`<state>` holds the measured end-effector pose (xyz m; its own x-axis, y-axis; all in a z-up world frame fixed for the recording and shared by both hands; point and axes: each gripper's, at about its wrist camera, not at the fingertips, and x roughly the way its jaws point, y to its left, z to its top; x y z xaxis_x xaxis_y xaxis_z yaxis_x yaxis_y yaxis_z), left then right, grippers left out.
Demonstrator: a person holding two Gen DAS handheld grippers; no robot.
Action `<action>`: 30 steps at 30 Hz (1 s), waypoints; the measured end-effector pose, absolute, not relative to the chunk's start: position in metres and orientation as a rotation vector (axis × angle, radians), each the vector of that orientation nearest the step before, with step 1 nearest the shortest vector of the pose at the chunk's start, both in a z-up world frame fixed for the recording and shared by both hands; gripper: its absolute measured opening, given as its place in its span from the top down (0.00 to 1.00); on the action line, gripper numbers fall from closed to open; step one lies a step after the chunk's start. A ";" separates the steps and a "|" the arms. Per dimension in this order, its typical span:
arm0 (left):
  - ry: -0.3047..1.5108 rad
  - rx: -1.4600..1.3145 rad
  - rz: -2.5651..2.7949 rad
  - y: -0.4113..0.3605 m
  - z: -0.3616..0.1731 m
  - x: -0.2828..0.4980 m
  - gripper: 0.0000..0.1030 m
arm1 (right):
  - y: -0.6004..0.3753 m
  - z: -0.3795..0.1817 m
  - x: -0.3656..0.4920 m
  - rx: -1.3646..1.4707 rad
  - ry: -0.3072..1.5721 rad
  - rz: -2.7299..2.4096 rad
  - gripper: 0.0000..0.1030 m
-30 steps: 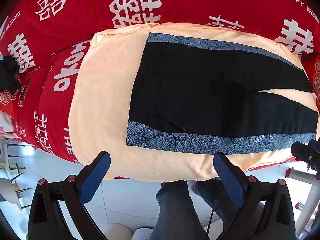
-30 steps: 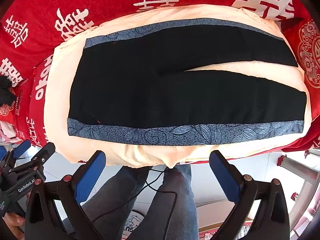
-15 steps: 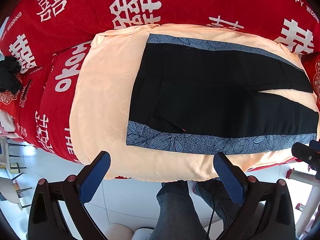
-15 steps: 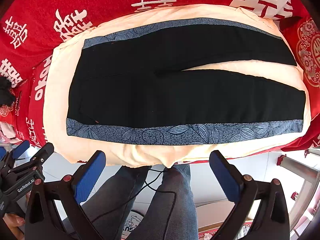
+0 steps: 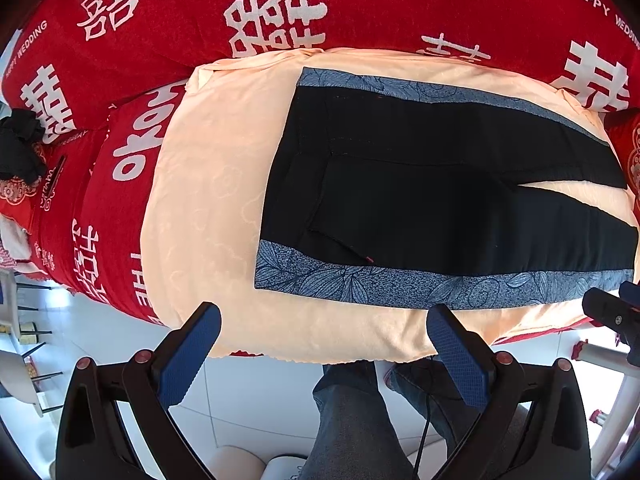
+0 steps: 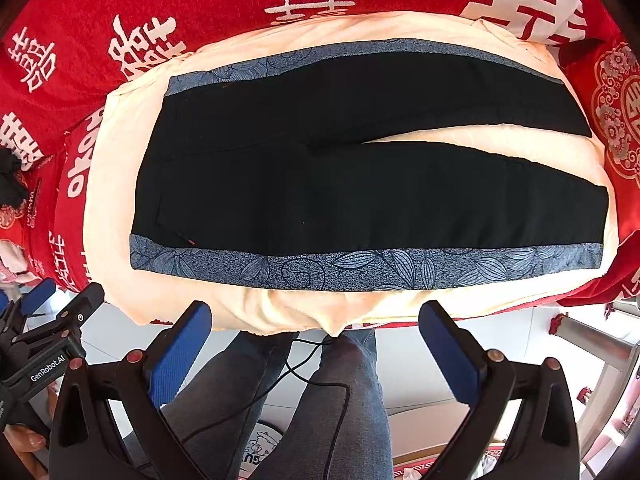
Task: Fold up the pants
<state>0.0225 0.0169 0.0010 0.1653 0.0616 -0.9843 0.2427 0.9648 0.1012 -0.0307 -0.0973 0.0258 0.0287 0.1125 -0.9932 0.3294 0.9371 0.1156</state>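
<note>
Black pants [image 5: 420, 200] with blue leaf-patterned side stripes lie flat and unfolded on a peach cloth [image 5: 208, 208], waist to the left, legs spread slightly apart to the right. They also show in the right wrist view [image 6: 360, 184]. My left gripper [image 5: 322, 328] is open and empty, held over the near edge of the cloth below the waist end. My right gripper [image 6: 314, 326] is open and empty, at the near edge below the middle of the near leg. Neither touches the pants.
The peach cloth [image 6: 288, 312] covers a bed with a red quilt [image 5: 280, 4] printed with white characters. A black item [image 5: 18, 148] lies at the far left. The person's legs [image 6: 320, 400] and a cable are below, over a white tiled floor.
Both views have shifted very slightly; the pants lie as before and both grippers stay open.
</note>
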 end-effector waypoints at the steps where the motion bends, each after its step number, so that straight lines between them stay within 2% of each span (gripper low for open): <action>1: 1.403 0.256 -0.129 0.017 0.001 0.022 0.00 | -0.097 0.026 -0.031 0.354 1.542 -0.172 0.00; 19: 1.398 0.181 -0.034 0.016 0.013 -0.002 0.00 | -0.104 0.031 -0.039 0.288 1.534 -0.098 0.00; 26: 1.380 0.156 -0.033 0.024 0.024 0.008 0.00 | -0.109 0.030 -0.041 0.304 1.536 -0.096 0.00; 30: 1.381 0.088 -0.090 0.035 0.012 0.024 0.00 | -0.112 0.023 -0.037 0.362 1.526 -0.107 0.00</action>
<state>0.0244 0.0351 0.0121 0.1864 -0.0125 -0.9824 0.1153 0.9933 0.0092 -0.0373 -0.1122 0.0233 0.0518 0.1554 -0.9865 0.2921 0.9423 0.1637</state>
